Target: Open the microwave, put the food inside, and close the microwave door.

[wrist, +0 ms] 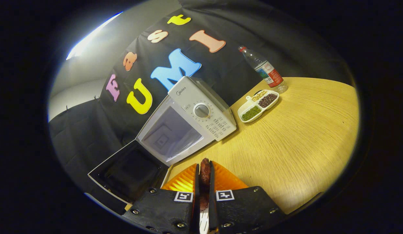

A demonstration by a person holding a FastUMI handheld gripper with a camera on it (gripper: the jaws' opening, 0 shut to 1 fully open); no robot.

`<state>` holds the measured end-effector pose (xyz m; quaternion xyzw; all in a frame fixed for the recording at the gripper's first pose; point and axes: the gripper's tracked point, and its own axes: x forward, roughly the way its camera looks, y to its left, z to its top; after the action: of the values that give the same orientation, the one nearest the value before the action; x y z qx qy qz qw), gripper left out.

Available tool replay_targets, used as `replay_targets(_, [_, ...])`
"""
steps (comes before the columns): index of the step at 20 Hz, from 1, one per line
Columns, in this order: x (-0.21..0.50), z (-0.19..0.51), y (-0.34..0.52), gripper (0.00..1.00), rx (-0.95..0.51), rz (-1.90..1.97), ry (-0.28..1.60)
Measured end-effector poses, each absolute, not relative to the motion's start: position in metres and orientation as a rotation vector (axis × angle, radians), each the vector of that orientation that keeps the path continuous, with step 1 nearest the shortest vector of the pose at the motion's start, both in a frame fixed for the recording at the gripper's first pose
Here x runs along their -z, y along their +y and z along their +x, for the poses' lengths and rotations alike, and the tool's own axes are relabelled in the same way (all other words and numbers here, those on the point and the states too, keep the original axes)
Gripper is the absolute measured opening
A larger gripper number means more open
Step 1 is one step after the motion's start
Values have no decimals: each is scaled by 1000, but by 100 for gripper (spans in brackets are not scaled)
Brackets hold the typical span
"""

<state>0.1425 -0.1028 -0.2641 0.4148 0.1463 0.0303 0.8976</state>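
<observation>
A white microwave stands on the wooden table, beyond my fingers. Its door hangs wide open to the left, and the pale cavity inside holds nothing I can see. My gripper is shut on a dark reddish sausage, which sticks out between the two fingers and points toward the open cavity. The sausage is held a short way in front of the microwave's lower front edge.
A white divided dish with green, dark and pale beans sits to the right of the microwave. A plastic water bottle with a red label stands behind the dish. Black cloth covers the wall behind.
</observation>
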Motion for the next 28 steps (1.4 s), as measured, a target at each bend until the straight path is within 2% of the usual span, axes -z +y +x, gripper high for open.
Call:
replay_targets(6, [239, 139, -100, 11, -43, 818, 303])
replay_targets(14, [181, 165, -59, 11, -104, 814, 269])
replay_targets(20, [161, 245, -7, 11, -132, 850, 231])
replay_targets(28, [174, 368, 39, 11, -51, 828, 176])
